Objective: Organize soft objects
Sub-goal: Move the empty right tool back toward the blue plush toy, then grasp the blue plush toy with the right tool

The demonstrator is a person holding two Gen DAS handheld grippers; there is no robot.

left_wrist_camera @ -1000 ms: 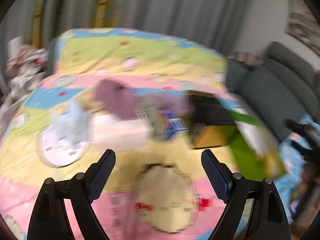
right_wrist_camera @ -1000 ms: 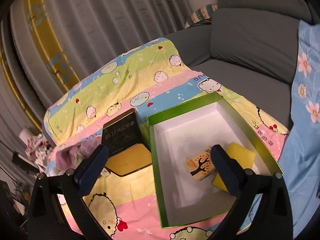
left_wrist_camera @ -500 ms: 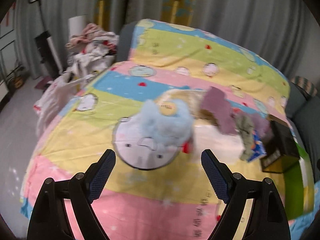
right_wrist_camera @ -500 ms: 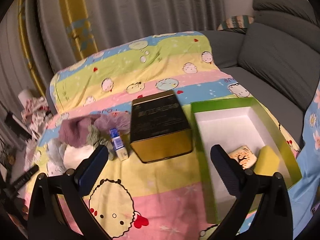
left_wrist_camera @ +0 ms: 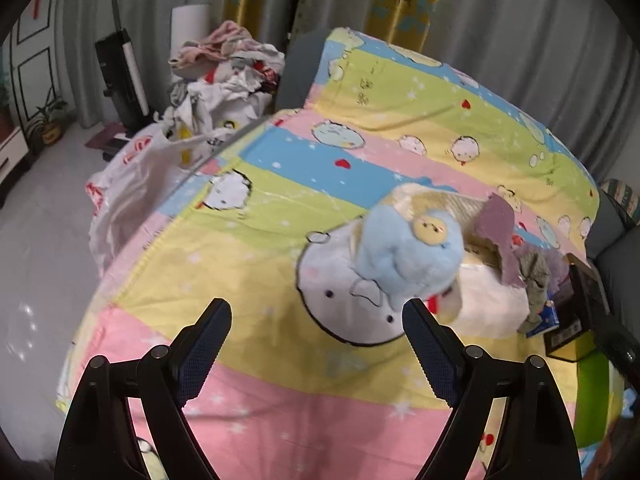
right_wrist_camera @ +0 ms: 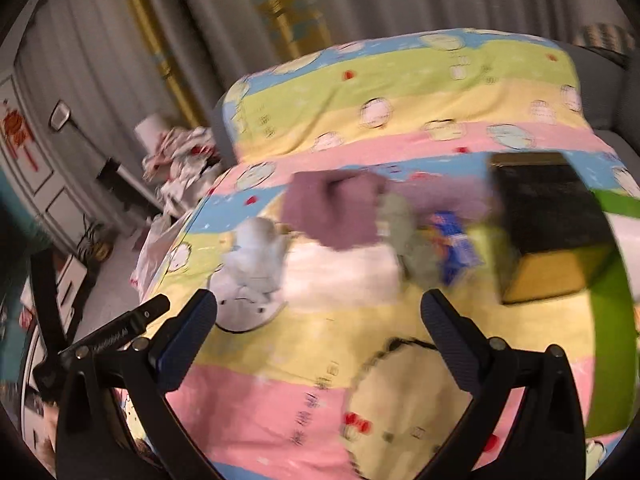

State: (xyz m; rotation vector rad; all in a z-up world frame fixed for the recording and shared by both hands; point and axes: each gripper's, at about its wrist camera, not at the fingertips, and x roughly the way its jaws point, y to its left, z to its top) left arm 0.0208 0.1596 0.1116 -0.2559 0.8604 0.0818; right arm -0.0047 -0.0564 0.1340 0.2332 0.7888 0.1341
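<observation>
Left gripper (left_wrist_camera: 316,344): jaws spread wide, nothing between them, held above the striped cartoon blanket (left_wrist_camera: 248,248). Landmark: blue plush toy (left_wrist_camera: 408,256), lying on the blanket just ahead of and right of the left gripper's right fingertip, close to it; contact cannot be told. A round cream face patch sits on top of the plush.

Right gripper (right_wrist_camera: 320,312): jaws also spread wide, empty, above the same blanket; view motion-blurred. The left gripper's body shows at this view's lower left edge.

Right of the plush: white folded cloth (left_wrist_camera: 488,300); past it a purple cloth (left_wrist_camera: 502,240), a grey-green cloth (left_wrist_camera: 534,276) and a small blue packet (left_wrist_camera: 546,316), clustered close together. Behind the plush, a beige cloth (left_wrist_camera: 436,204).

Containers, farther right of the plush: black-and-gold box (right_wrist_camera: 548,224), lid shut, contents hidden. Beside it the green-rimmed open box (right_wrist_camera: 612,292); only rim and wall in frame, interior not readable.

Left of the plush, off the blanket: laundry pile (left_wrist_camera: 224,68).
</observation>
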